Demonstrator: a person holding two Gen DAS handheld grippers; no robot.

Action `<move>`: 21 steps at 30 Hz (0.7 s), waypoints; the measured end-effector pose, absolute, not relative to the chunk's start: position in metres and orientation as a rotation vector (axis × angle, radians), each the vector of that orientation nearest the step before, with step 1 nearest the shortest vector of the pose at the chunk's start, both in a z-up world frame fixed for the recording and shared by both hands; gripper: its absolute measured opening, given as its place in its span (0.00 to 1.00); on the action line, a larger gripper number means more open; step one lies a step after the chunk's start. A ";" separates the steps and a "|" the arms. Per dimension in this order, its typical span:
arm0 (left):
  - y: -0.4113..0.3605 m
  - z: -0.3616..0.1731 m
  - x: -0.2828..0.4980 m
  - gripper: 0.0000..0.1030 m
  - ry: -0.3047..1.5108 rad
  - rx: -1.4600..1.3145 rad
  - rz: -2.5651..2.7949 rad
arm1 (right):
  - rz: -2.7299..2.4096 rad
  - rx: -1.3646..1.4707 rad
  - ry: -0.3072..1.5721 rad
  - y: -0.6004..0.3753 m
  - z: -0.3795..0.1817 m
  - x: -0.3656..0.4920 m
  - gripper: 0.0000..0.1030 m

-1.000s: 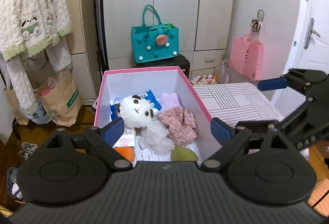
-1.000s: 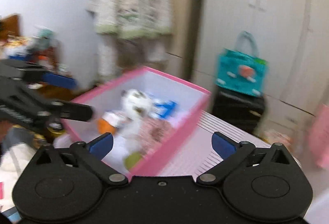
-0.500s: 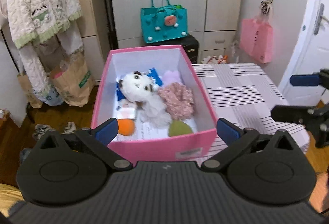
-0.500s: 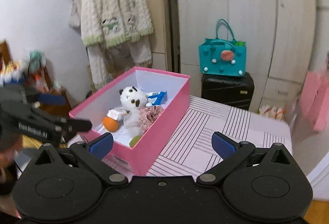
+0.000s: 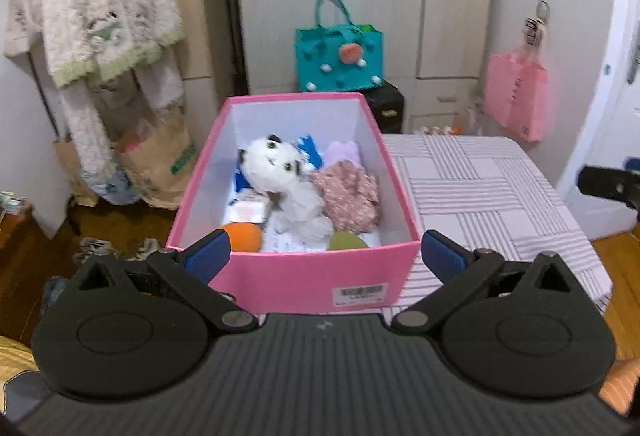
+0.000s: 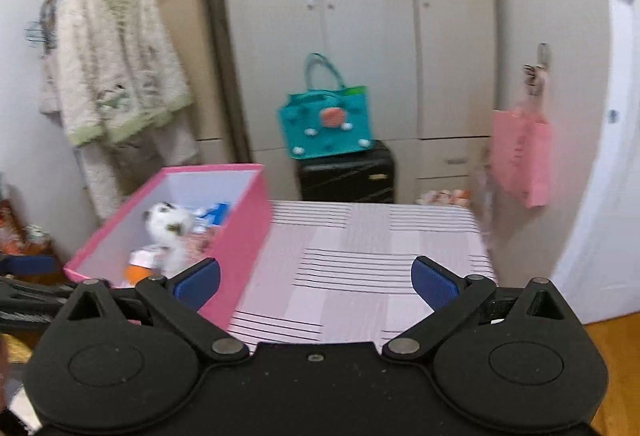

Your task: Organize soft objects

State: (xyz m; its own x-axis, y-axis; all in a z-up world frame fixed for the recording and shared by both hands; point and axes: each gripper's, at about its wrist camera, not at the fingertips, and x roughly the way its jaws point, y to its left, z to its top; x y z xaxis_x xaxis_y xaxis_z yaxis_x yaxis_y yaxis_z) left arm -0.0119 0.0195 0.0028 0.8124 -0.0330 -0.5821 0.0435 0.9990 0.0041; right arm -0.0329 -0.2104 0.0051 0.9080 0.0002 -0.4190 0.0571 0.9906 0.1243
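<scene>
A pink box stands on the left part of a striped table. In it lie a white plush dog, a pink floral cloth, an orange ball, a green soft thing and blue packets. My left gripper is open and empty, in front of the box's near wall. My right gripper is open and empty, above the table's front right of the box. The dog also shows there.
A teal bag sits on a black case behind the table. A pink bag hangs on the right wall. Fluffy clothes hang at the left above paper bags. Wardrobe doors fill the back.
Both grippers have pulled back from the box and stay open. The right view has swung right toward the bare table. The box's contents have not moved.
</scene>
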 end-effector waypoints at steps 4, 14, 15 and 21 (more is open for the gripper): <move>0.019 0.003 -0.012 1.00 0.618 0.014 -0.014 | 0.001 0.175 0.450 -0.222 -0.006 -0.038 1.00; 0.007 0.002 -0.016 1.00 0.615 0.031 0.029 | -0.021 0.088 0.395 -0.224 -0.004 -0.071 1.00; 0.005 0.000 -0.015 1.00 0.622 0.027 0.025 | -0.026 0.085 0.389 -0.223 -0.004 -0.073 1.00; -0.005 -0.007 -0.017 1.00 0.633 0.021 -0.010 | -0.050 0.052 0.382 -0.218 -0.011 -0.079 1.00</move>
